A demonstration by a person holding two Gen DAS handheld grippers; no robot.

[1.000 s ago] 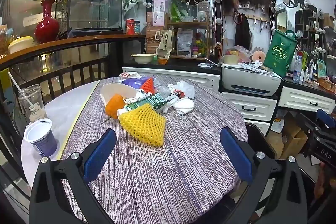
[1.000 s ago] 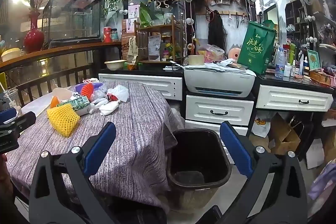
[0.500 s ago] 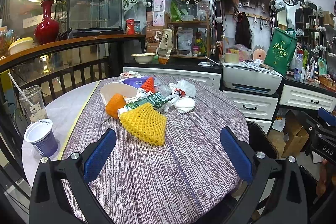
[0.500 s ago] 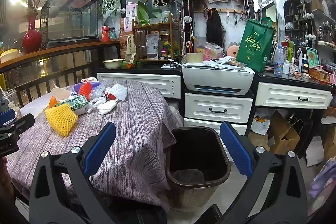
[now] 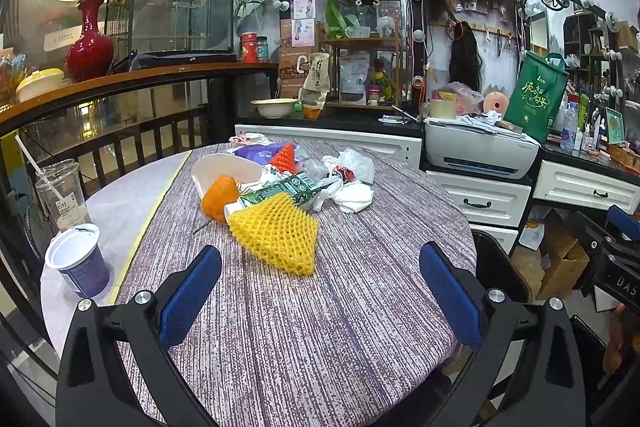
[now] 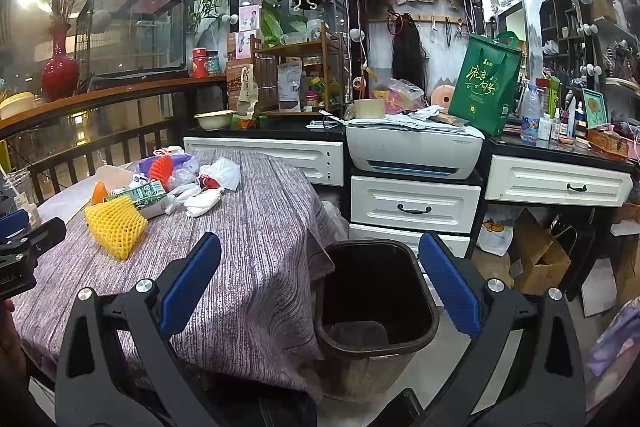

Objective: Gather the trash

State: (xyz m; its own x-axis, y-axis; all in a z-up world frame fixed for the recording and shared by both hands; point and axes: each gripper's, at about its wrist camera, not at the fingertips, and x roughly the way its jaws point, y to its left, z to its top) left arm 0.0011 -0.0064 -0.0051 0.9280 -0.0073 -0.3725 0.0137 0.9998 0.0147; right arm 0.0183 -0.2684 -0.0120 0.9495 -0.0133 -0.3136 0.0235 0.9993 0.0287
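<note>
Here both tools gape, gripping nothing: the left gripper hovers over the striped tablecloth, the right gripper above one dark trash bin standing just beside the table. Farther out, the trash pile holds one yellow foam net, two orange foam nets, one green carton and crumpled white bags. Two cups stand near the table's left edge.

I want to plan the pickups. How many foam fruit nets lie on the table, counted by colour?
Yellow foam net: 1
Orange foam net: 1
Red-orange foam net: 1
Total: 3
</note>
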